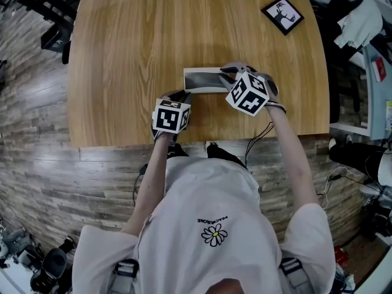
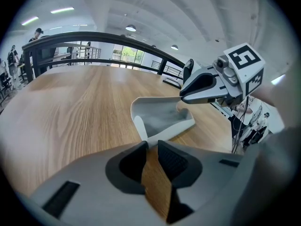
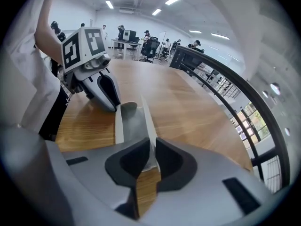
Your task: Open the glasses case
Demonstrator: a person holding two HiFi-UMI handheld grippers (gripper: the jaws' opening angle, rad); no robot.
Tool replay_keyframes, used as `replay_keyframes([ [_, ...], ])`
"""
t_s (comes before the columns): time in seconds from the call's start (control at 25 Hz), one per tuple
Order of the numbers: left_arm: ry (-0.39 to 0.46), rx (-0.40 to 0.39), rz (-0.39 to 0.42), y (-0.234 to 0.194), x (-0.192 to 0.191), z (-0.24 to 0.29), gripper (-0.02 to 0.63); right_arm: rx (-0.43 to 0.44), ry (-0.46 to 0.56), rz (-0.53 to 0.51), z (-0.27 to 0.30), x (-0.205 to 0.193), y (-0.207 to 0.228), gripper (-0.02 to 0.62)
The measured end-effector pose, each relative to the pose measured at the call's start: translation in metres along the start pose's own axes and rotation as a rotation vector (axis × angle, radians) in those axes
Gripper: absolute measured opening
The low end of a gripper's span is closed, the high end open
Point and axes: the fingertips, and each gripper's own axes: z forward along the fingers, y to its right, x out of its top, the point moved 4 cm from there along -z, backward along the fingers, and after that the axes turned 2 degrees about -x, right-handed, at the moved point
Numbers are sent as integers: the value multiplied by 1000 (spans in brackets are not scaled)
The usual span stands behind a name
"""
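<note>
Head view with both gripper views. My left forearm [image 1: 152, 179] and right forearm [image 1: 295, 158] reach out over the table's [image 1: 135, 41] 6 o'clock edge, each tool pitched steeply downward. They meet at the glasses case [image 1: 205, 79], which lies near the table's centre, a little towards 6 o'clock. The left hand-held gripper [image 2: 151, 146] comes in from the case's 7 o'clock. Its jaws stand narrow, the ribbed dark pads pinching the near end of the case's white rim. The right hand-held gripper [image 3: 151, 147] comes in from the case's 3 o'clock. Its jaws are nearly together on a thin, upright white wall of the case. The case is a shallow, rectangular trough with rounded corners, a smooth white edge and a matt grey, soft-looking lining. It lies open, its hollow exposed. The table is pale wood with fine straight grain and a rounded outline. A small black-framed picture frame [image 1: 282, 15] sits at 1 o'clock, well apart from the case.
</note>
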Motion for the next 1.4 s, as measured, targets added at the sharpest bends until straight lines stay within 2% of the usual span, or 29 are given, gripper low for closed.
replay_keyframes([
  [0.16,-3,-4,5,1,0,0,102,-5,11,97,0,1,3,54],
  [0.24,-20,-24,7,2,1,1,107,8,35,172,-3,2,7,83],
  [0.28,-29,-38,1,3,1,1,132,10,51,195,-6,4,9,107],
  [0.36,-31,-62,-30,3,4,-3,163,-5,86,223,-14,8,15,114],
  [0.44,6,-64,-66,0,15,-12,173,-34,129,249,-25,13,23,124],
  [0.52,69,-45,-63,-4,33,-26,172,-81,193,287,-40,22,34,135],
  [0.6,141,-16,-25,-7,57,-42,170,-145,281,334,-59,32,47,135],
  [0.76,328,3,58,0,116,-81,169,-280,509,455,-109,59,66,100],
  [0.92,547,19,173,29,171,-127,150,-413,742,570,-165,81,70,37],
  [1.08,757,12,253,62,205,-169,136,-574,910,639,-214,94,63,9],
  [1.16,835,25,291,73,214,-184,98,-637,966,638,-229,100,57,8],
  [1.24,891,63,339,82,219,-194,32,-692,982,634,-238,103,52,8],
  [1.4,956,127,380,92,222,-204,17,-779,947,642,-242,101,41,6],
])
